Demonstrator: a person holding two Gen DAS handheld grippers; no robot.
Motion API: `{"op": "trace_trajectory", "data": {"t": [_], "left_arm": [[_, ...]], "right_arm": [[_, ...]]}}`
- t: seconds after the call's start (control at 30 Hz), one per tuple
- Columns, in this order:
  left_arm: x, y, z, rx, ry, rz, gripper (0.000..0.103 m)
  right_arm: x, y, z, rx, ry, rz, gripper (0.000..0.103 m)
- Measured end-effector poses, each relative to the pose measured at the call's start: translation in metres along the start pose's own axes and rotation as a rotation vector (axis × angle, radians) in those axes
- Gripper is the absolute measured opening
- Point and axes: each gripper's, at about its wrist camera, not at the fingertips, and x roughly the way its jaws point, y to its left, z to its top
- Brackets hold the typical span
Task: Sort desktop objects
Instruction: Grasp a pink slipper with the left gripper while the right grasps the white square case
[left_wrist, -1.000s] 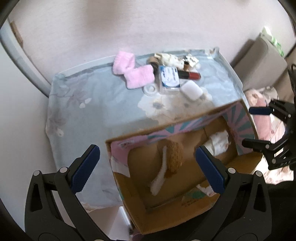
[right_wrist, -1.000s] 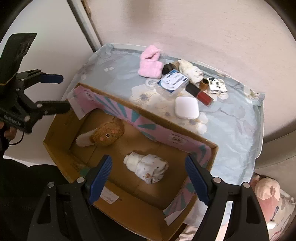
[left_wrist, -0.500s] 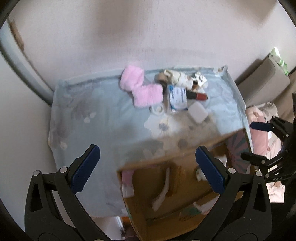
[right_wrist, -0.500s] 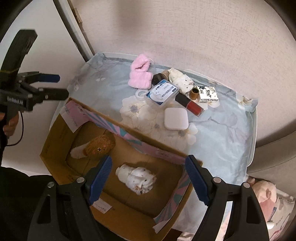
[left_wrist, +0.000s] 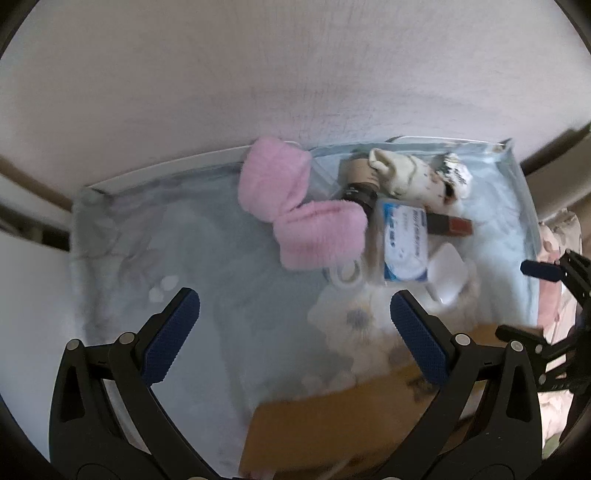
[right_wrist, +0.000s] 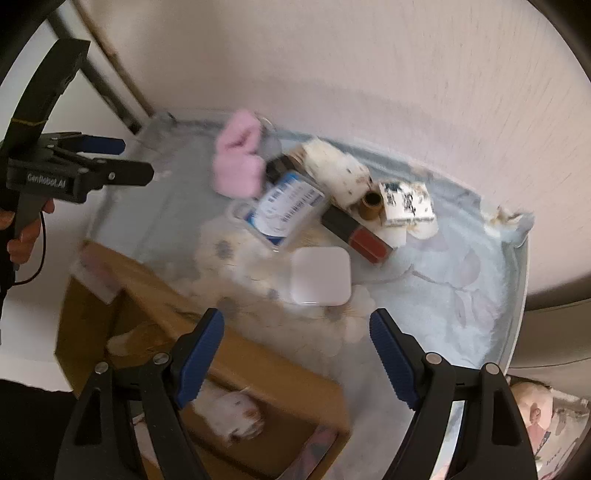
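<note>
A small table draped in a pale blue floral cloth (right_wrist: 461, 266) stands against a textured off-white wall (left_wrist: 295, 74). Pink socks (left_wrist: 295, 206), a blue-labelled clear case (right_wrist: 284, 210) and a white square case (right_wrist: 320, 275) cluster at its far side. A cardboard box (right_wrist: 258, 365) sits at the near edge. The left gripper (left_wrist: 291, 332) and right gripper (right_wrist: 295, 350) hover with jaws spread, empty.

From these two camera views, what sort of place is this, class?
Probably a room in a home: a small table under a floral cloth against a wall, pink fluffy socks, a cardboard box for sorting, and a sofa-like seat beside it.
</note>
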Motion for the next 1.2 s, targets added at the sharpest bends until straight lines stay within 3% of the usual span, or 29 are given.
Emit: {"op": "trace_trajectory", "data": {"t": [0.3, 0.53, 0.87, 0.97, 1.03, 1.1, 1.2], "left_arm": [[0.061, -0.012, 0.027, -0.012, 0.101, -0.029, 0.103], [0.081, 0.001, 0.033, -0.068, 0.122, -0.025, 0.103], [0.100, 0.006, 0.039, -0.112, 0.131, -0.089, 0.103], [0.100, 0.006, 0.037, -0.105, 0.120, -0.090, 0.095], [0.095, 0.004, 0.036, -0.086, 0.100, -0.086, 0.082], [0.091, 0.004, 0.036, -0.087, 0.100, -0.112, 0.063], [0.085, 0.007, 0.034, -0.099, 0.104, -0.133, 0.055]], "right_arm": [[0.056, -0.021, 0.019, -0.042, 0.159, -0.007, 0.078], [0.083, -0.014, 0.028, -0.103, 0.242, -0.022, 0.078], [0.104, -0.009, 0.036, -0.144, 0.331, -0.066, 0.078], [0.108, -0.007, 0.035, -0.149, 0.348, -0.075, 0.078], [0.108, -0.007, 0.034, -0.154, 0.354, -0.078, 0.078], [0.108, -0.007, 0.031, -0.159, 0.353, -0.073, 0.069], [0.104, -0.009, 0.029, -0.164, 0.339, -0.096, 0.057]]}}
